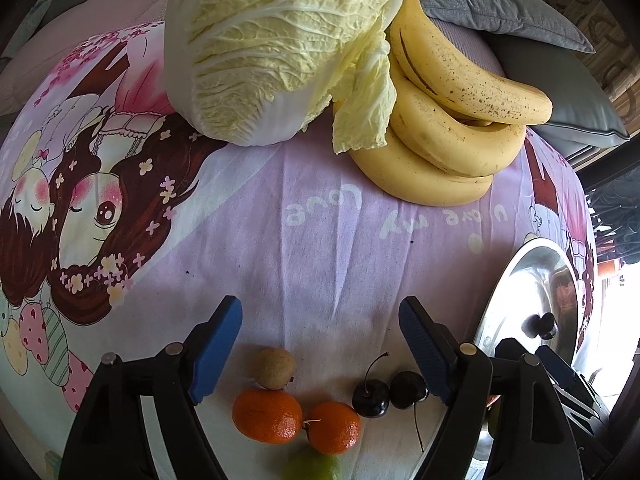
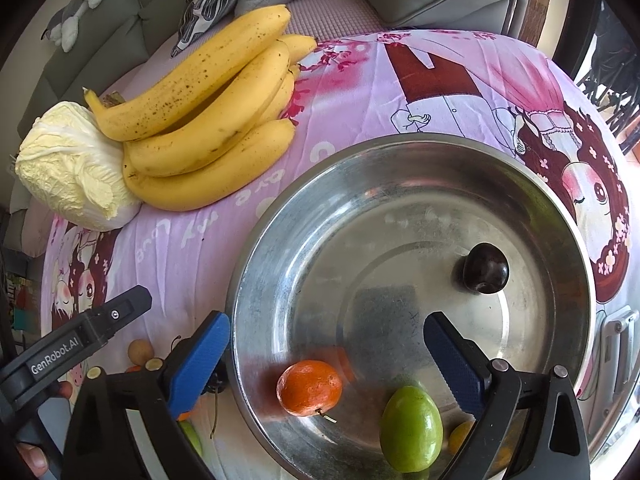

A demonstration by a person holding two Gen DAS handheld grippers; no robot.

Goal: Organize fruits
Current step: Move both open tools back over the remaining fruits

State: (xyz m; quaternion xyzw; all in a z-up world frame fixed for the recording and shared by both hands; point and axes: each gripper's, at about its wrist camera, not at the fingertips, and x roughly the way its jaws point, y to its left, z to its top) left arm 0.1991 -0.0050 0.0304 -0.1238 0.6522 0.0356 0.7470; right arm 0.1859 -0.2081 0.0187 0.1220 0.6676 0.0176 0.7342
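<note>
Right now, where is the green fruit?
In the right wrist view, the green fruit lies inside the metal bowl, near its lower edge, just right of an orange mandarin.

A: What's cut off?
B: The green fruit (image 1: 314,467) at the left view's bottom edge, and the cabbage (image 1: 280,40) at the top.
A: Anything hidden?
B: An orange fruit (image 2: 460,436) behind the right claw's finger.
</note>
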